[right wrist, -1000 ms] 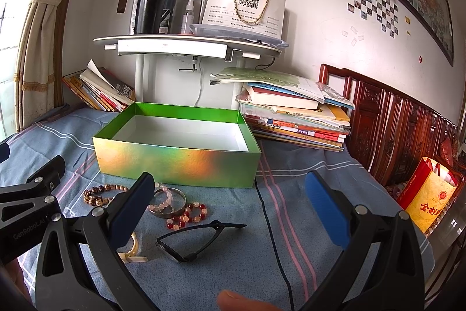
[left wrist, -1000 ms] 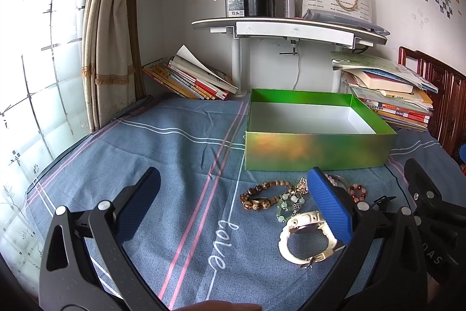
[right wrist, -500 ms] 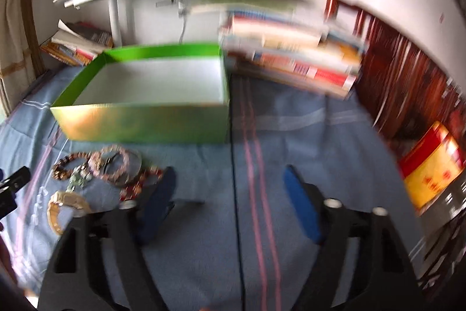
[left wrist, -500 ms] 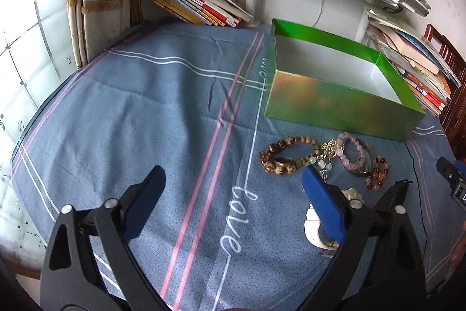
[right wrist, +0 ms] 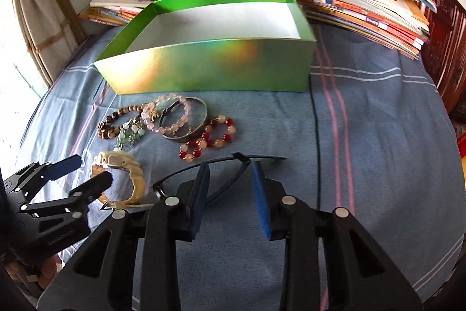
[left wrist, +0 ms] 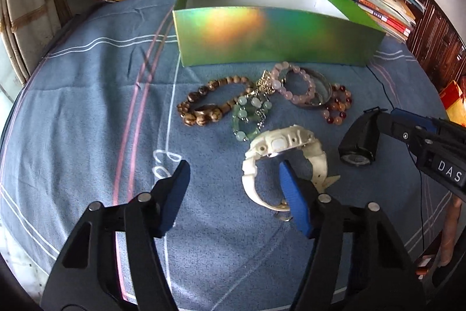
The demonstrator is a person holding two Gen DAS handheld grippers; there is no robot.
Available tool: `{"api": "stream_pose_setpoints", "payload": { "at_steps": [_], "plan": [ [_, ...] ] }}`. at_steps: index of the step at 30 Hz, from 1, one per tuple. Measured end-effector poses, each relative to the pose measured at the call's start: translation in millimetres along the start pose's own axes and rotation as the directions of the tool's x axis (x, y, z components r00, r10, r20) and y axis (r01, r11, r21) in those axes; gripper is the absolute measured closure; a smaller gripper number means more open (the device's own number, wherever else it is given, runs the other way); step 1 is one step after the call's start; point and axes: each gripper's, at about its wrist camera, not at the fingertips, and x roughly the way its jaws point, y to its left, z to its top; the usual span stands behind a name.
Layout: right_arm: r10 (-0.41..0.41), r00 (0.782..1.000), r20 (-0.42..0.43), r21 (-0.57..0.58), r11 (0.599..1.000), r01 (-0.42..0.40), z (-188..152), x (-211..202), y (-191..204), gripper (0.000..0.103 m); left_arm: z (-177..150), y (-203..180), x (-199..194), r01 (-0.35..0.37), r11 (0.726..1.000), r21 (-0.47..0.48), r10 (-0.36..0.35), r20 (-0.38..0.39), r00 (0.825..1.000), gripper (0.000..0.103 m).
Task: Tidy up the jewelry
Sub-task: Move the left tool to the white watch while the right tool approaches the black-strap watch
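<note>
Both grippers' jaws have just been closing: the left gripper straddles the white watch strap, the right gripper brackets the black glasses, unclamped, ready to lift.

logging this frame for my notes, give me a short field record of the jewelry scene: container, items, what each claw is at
container: open green iridescent cardboard box, interior looks empty
surface: blue striped cloth
loose items: brown wooden bead bracelet, pale green bead bracelet, pink bead bracelet, silver metal bangle, red and orange bead bracelet
left claw: closing, one finger inside cream plastic wristwatch strap loop, no grip yet
right claw: closing around black-framed glasses, contact unclear
</note>
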Motion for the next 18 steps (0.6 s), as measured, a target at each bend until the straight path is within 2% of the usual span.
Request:
{"api": "stream_pose_setpoints", "payload": {
  "at_steps": [2,4,5,8,11,14,17,18],
  "plan": [
    [-0.019,0.999,-0.026,-0.012,1.0,0.019,0.5,7.3,0.9,0.071,-1.2,-4.3,6.7,0.005,1.0,0.014,-0.004,-0.024,1.0,0.05],
    [-0.04,0.998,-0.047,-0.019,0.999,0.039,-0.6,14.6,2.2,0.072,-2.0,-6.6,8.9,-0.002,1.0,0.023,0.003,-0.022,1.0,0.053],
    [-0.047,0.997,-0.053,-0.02,0.999,0.046,-1.5,17.9,2.4,0.079,-1.7,-7.2,9.5,-0.003,1.0,0.026,0.004,-0.021,1.0,0.055],
    [-0.056,0.997,-0.046,-0.013,0.998,0.055,-1.5,20.2,0.4,0.088,-1.8,-5.5,8.8,0.002,1.0,0.022,-0.002,-0.015,1.0,0.064],
    [-0.098,0.995,-0.022,-0.025,0.995,0.097,-1.4,18.3,-3.4,0.092,1.0,-0.8,9.8,0.01,1.0,0.005,-0.01,-0.015,1.0,0.072],
    [-0.149,0.989,-0.001,-0.011,0.989,0.149,-0.3,19.5,-9.8,0.092,3.1,4.9,10.7,0.023,1.0,-0.018,-0.023,-0.017,1.0,0.072],
    [-0.138,0.99,-0.013,0.023,0.99,0.138,1.0,21.1,-19.9,0.09,6.0,8.8,11.4,0.032,0.999,-0.038,-0.033,-0.019,0.999,0.064],
    [-0.132,0.991,-0.016,0.032,0.991,0.133,1.3,20.6,-23.3,0.084,6.1,9.5,11.1,0.031,0.999,-0.04,-0.031,-0.017,0.999,0.063]
  ]
}}
